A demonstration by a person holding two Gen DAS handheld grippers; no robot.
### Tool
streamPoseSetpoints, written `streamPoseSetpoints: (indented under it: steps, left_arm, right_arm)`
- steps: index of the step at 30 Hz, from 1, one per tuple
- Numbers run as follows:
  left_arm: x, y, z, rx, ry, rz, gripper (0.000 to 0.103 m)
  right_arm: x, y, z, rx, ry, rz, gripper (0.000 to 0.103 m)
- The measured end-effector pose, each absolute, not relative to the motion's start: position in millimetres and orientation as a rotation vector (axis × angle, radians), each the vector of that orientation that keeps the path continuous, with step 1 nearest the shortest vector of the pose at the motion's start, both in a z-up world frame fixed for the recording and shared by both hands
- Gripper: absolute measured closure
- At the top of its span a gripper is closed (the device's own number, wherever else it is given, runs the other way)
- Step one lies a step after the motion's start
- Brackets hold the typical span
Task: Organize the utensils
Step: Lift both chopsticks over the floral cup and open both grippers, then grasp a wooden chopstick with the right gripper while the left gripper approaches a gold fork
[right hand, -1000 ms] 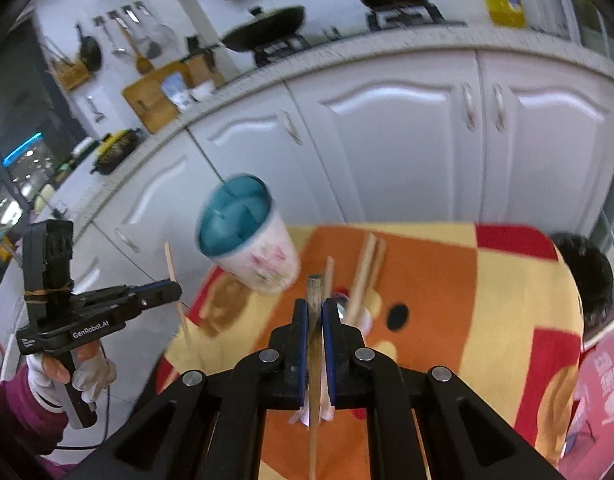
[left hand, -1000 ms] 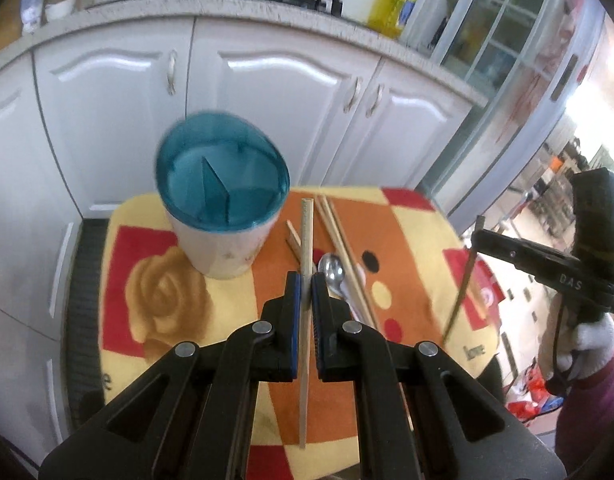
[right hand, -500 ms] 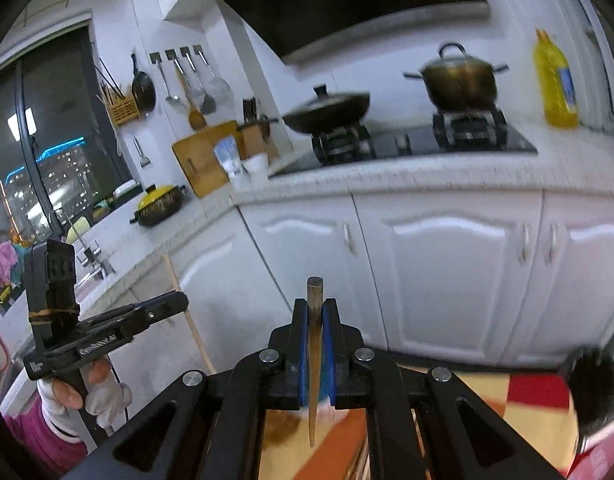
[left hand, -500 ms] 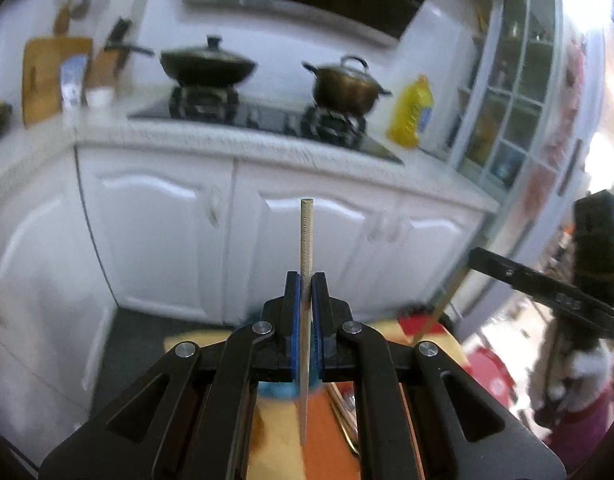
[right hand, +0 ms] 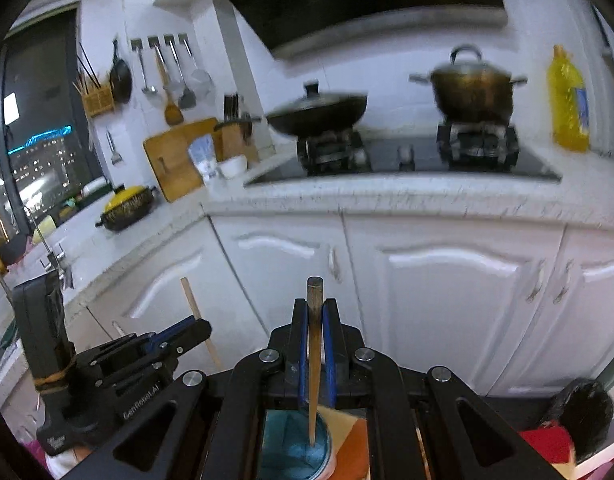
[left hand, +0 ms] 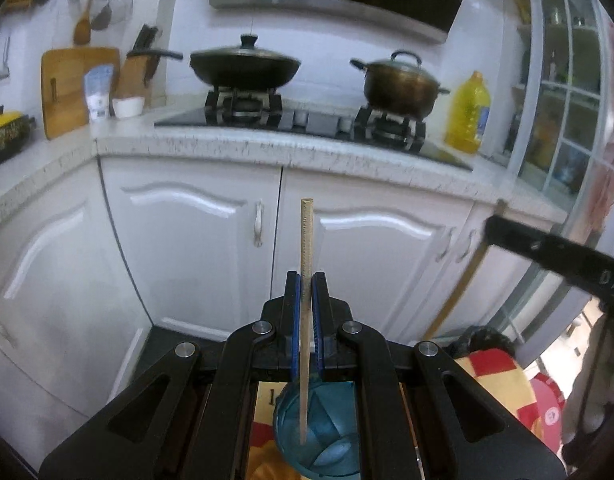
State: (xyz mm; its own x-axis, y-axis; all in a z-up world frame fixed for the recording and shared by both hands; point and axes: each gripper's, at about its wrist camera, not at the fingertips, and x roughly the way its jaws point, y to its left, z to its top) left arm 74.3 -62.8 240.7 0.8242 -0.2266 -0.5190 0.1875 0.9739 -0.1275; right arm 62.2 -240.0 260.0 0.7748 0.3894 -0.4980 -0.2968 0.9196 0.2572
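Observation:
My left gripper (left hand: 305, 282) is shut on a pale wooden chopstick (left hand: 307, 248), held upright; its lower tip hangs over the blue-rimmed utensil holder (left hand: 327, 432) below. My right gripper (right hand: 315, 310) is shut on a darker wooden chopstick (right hand: 315, 344), also upright, with its tip over the same holder (right hand: 283, 444). The holder has dividers inside and stands on the red, orange and yellow cloth (left hand: 495, 376). The left gripper also shows at the left of the right wrist view (right hand: 187, 330). The right gripper shows at the right of the left wrist view (left hand: 495, 228).
White cabinets (left hand: 195, 248) stand close behind the small table. Above them a counter carries a stove with a wok (left hand: 245, 66) and a pot (left hand: 401, 84), a yellow oil bottle (left hand: 467, 114) and a cutting board (left hand: 75, 84). A black bin (right hand: 579, 408) sits at the right.
Both grippers have tilted up from looking down at the table to level with the cabinets. Both chopsticks now stand upright with their tips over the holder. The table has nearly left view.

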Motion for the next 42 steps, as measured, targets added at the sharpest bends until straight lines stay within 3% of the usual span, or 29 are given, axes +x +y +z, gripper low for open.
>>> streamPoseSetpoints:
  steps: [10,11,12,14,17,23,29,32,42]
  left_arm:
    - [83,-59,195,-0.097,0.677,-0.187,0.099]
    - [84,-58,193,-0.103,0.686,-0.182,0.099]
    - [84,-57,191,-0.109,0.693,-0.175,0.099]
    - [84,-54,189,-0.116,0.705,-0.165,0.093]
    - [84,-50,187,-0.136,0.724,-0.158,0.077]
    - [63,-39,195,-0.184,0.721,-0.183,0.064]
    - [24,-33,206,-0.171,0.682,-0.210,0.063]
    - [8,-35,204,-0.163,0.690,-0.225,0.063]
    - [-24,-61,177,-0.161,0.792,-0.291,0.063]
  right_arm:
    - [90,-223,197,0.192,0.724,0.412,0.096]
    - [91,-224,194,0.196,0.742,0.412,0.092]
    - [91,-226,193,0.200,0.754,0.407,0.076]
    - [87,-232,190,0.220,0.758,0.404,0.066]
    - [77,-241,191,0.233,0.762,0.398,0.066]
    - [39,-275,169,0.235,0.820,0.335,0.066]
    - [-5,-307,88,0.195,1.007,0.221,0.066]
    - [-20,-313,58,0.226,1.057,0.206,0.074]
    - [26,-318,27,0.369,1.092,0.162,0.078]
